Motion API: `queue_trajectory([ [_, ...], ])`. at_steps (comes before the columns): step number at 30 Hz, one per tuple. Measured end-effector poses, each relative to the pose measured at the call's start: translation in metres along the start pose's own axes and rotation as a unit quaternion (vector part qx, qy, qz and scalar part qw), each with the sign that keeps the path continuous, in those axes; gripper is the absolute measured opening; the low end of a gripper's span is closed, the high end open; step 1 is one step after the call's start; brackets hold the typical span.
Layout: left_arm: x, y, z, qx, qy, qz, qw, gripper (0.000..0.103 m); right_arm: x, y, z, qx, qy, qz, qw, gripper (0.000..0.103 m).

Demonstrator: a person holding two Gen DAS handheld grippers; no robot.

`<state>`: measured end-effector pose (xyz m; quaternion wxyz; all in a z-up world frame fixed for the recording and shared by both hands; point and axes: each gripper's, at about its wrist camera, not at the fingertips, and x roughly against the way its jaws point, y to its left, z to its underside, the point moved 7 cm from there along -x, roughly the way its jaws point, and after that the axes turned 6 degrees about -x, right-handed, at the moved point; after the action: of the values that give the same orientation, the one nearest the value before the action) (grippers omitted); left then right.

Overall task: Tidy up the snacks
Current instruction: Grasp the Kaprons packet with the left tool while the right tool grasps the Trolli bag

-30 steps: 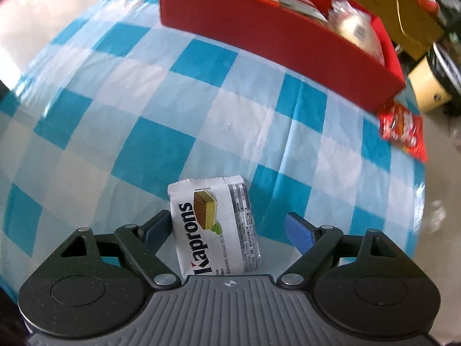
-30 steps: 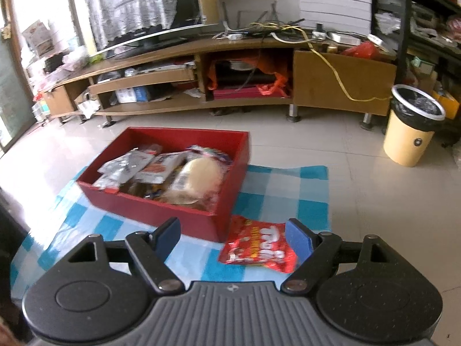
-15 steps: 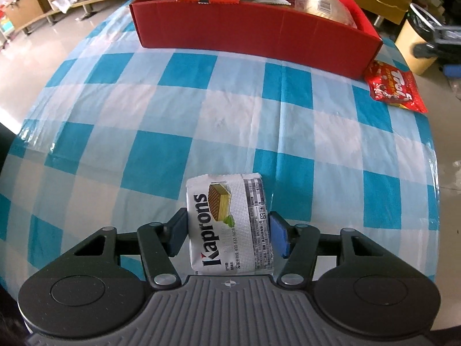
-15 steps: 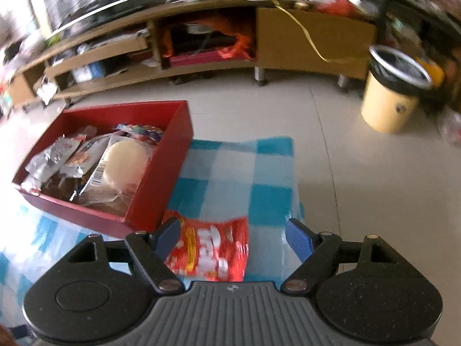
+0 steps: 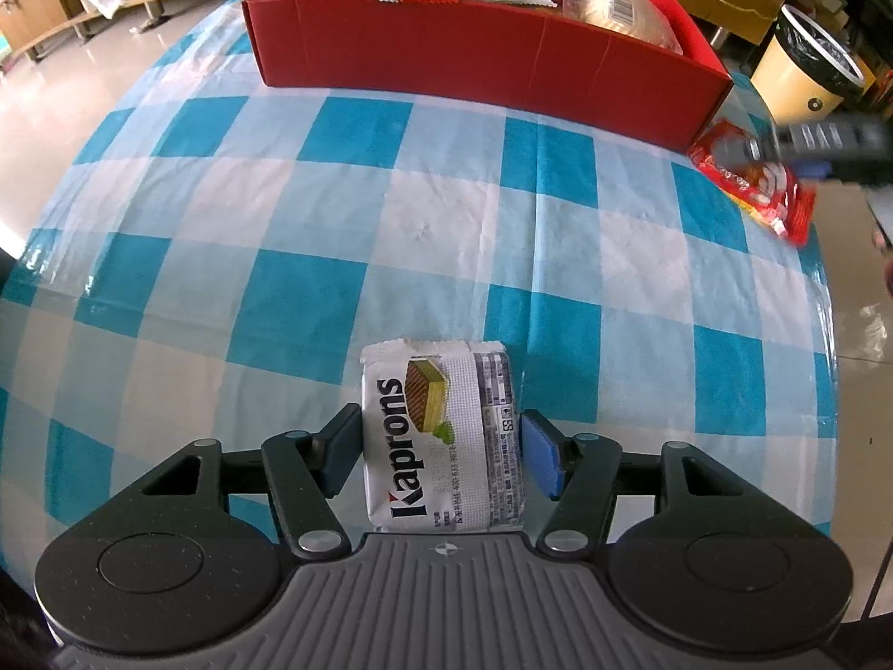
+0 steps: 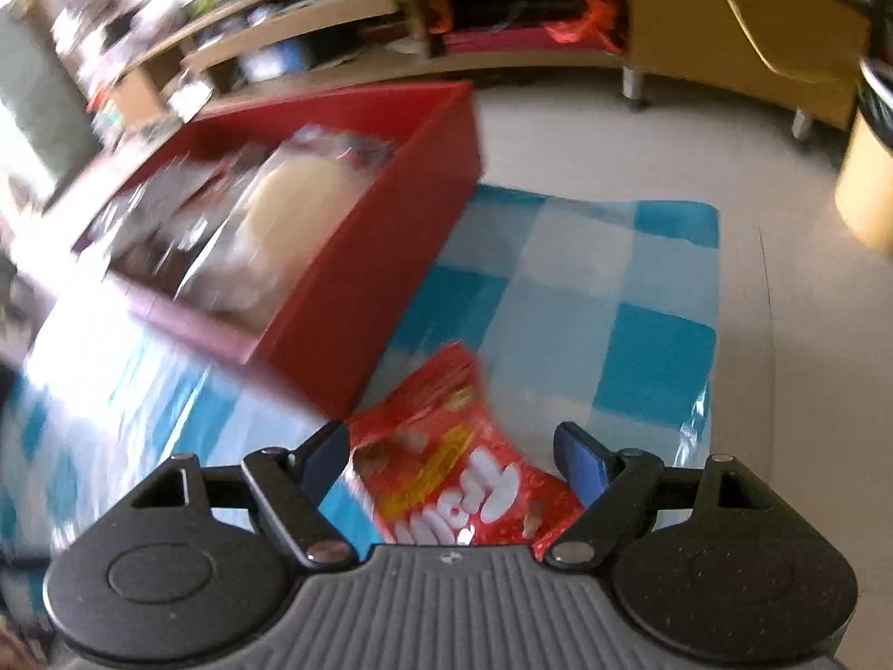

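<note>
Left gripper (image 5: 441,455) clamped across light, crushable Kaprons wafer pack (image 5: 441,438) well short of red box (image 5: 491,50); right gripper (image 6: 452,460) open, straddling limp red bag (image 6: 457,480) at box corner.

Left gripper (image 5: 441,449) newly around wafer packet (image 5: 441,438).
</note>
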<state>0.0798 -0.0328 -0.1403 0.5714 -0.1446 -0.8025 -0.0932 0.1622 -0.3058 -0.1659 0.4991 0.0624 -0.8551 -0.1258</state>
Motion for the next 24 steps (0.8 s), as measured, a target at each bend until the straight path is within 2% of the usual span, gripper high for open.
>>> queue_trajectory([
  [2,0.0,0.001,0.0,0.001,0.0,0.002,1.0,0.067,0.007,0.01,0.015,0.027,0.017,-0.004,0.999,0.08],
  [5,0.001,0.001,0.001,0.004,-0.001,0.003,1.0,0.067,0.018,0.016,0.024,0.043,0.006,0.02,0.999,0.08],
  [9,-0.001,-0.001,0.003,-0.005,0.001,-0.001,1.0,0.075,0.017,0.02,0.016,0.027,-0.005,0.038,0.999,0.08],
  [13,-0.002,-0.003,0.005,-0.016,-0.004,-0.012,0.9998,0.078,-0.004,0.029,0.009,0.049,0.009,0.066,0.997,0.08],
  [15,-0.004,-0.002,0.006,-0.019,-0.004,-0.02,0.9996,0.092,-0.013,0.035,0.012,0.07,0.02,0.076,0.994,0.084],
  [17,-0.01,0.004,0.009,-0.012,0.001,-0.037,0.9992,0.099,-0.013,0.039,0.014,0.082,0.01,0.079,0.993,0.088],
  [18,-0.011,0.007,0.01,-0.004,0.0,-0.035,0.9994,0.1,-0.014,0.038,0.015,0.074,0.013,0.078,0.994,0.09],
  [20,-0.01,0.008,0.009,-0.003,0.0,-0.034,0.9994,0.1,-0.018,0.033,0.015,0.048,0.024,0.07,0.996,0.103],
  [22,-0.011,0.01,0.01,-0.002,0.0,-0.038,0.9993,0.103,-0.02,0.035,0.018,0.066,0.028,0.077,0.994,0.103],
  [24,-0.012,0.01,0.01,0.0,0.002,-0.036,0.9993,0.103,-0.021,0.034,0.017,0.055,0.028,0.078,0.995,0.103],
])
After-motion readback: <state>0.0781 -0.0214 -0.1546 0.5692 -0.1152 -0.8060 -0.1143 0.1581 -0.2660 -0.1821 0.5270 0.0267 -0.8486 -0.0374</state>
